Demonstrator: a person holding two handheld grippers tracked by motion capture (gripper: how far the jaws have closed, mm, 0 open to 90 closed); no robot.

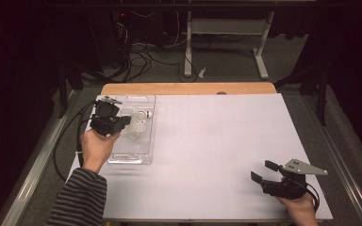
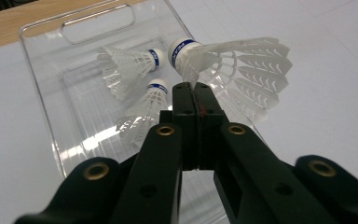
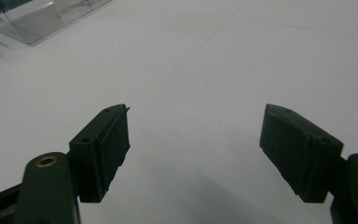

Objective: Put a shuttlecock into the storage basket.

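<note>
My left gripper (image 2: 195,86) is shut, its jaws pinching the feather skirt of a white shuttlecock (image 2: 242,65) with a blue band under its cork. It hangs over the right side of a clear plastic tray (image 2: 42,93). Two more shuttlecocks (image 2: 130,65) (image 2: 144,105) lie inside the tray, corks near each other. In the high view the left gripper (image 1: 122,121) is above the tray (image 1: 132,157) at the table's left. At the front right, my right gripper (image 1: 260,170) rests open. Its jaws (image 3: 196,140) stand wide apart over bare white surface, with nothing between them.
A white sheet (image 1: 217,141) covers the table, with a wooden edge (image 1: 188,88) at the back. The tray has a handle slot (image 2: 98,21) at its far end. One corner of the tray (image 3: 42,18) shows far off in the right gripper view. Cables and table legs (image 1: 188,42) lie on the floor beyond.
</note>
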